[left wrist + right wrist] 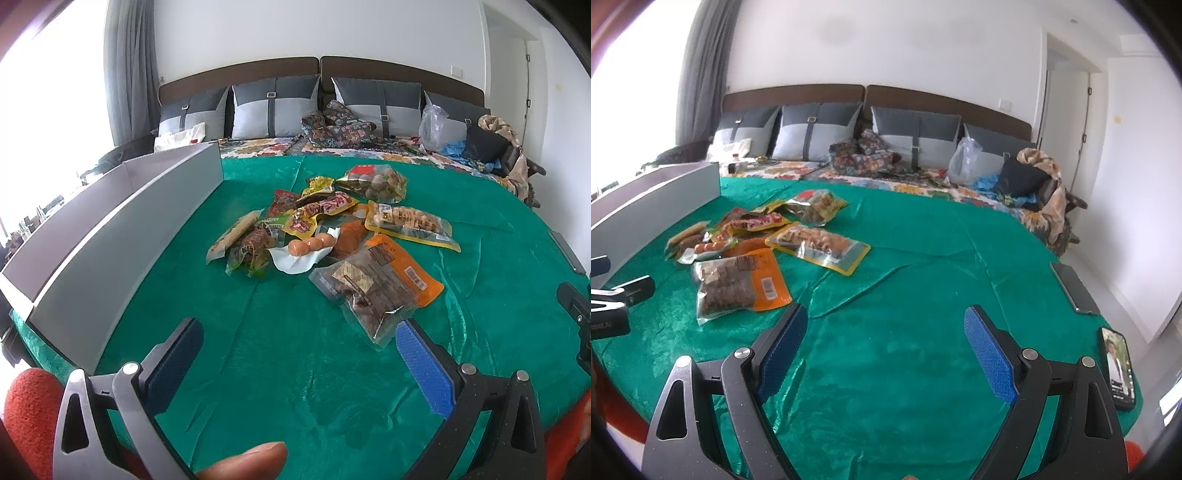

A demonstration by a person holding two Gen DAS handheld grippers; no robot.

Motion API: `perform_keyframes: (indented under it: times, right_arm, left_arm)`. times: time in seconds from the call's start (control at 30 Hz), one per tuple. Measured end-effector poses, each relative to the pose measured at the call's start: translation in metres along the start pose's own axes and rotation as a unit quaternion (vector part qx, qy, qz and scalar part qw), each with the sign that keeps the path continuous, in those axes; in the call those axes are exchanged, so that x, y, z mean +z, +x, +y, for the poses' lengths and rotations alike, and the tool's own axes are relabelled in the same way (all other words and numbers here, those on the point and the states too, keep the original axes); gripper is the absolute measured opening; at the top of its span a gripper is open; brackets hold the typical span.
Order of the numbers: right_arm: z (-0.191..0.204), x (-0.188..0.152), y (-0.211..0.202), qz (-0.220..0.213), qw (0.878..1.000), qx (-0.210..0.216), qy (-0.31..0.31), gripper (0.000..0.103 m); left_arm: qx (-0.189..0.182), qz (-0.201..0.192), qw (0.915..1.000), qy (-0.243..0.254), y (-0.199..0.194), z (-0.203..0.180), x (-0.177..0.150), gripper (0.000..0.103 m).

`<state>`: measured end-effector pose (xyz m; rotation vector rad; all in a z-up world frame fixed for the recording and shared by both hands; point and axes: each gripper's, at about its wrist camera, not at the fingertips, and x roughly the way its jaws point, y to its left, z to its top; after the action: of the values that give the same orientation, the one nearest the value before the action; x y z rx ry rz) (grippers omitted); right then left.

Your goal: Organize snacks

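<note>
Snack packets (pixel 332 229): heaped mid-bed, none sorted. Grey box (pixel 122 221), far left: apparently unfilled. Left gripper (pixel 299 354), right gripper (pixel 886 343): fingers wide, nothing held.

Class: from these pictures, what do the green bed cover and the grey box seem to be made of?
Green bed cover: probably velvet-like fabric, shiny; sheen shifts along soft creases.
Grey box: likely rigid board or plastic, matte; flat, straight-edged walls. Uncertain.

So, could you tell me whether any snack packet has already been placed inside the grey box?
No: the grey box shows only bare inner wall, while the snack packets all lie heaped on the green cloth.
</note>
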<state>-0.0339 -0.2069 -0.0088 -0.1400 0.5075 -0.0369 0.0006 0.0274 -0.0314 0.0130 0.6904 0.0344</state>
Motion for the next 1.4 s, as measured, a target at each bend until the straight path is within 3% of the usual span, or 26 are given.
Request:
perform_keyframes:
  times: [0.4, 0.93, 1.4]
  right_arm:
    - [0.008, -0.008, 0.013, 0.027, 1.0, 0.008, -0.009, 0.089]
    - [0.01, -0.013, 0.021, 0.048, 0.999, 0.015, -0.011, 0.089]
    - [0.007, -0.019, 0.029, 0.071, 0.997, 0.017, -0.002, 0.089]
  left_arm:
    - [-0.01, 0.074, 0.9972, 0.001, 0.033, 0.006, -0.018, 0.103]
    - [-0.018, 0.138, 0.9902, -0.015, 0.056, 0.016, -0.032, 0.103]
    - [-0.019, 0.148, 0.9888, -0.004, 0.06, 0.018, -0.035, 0.103]
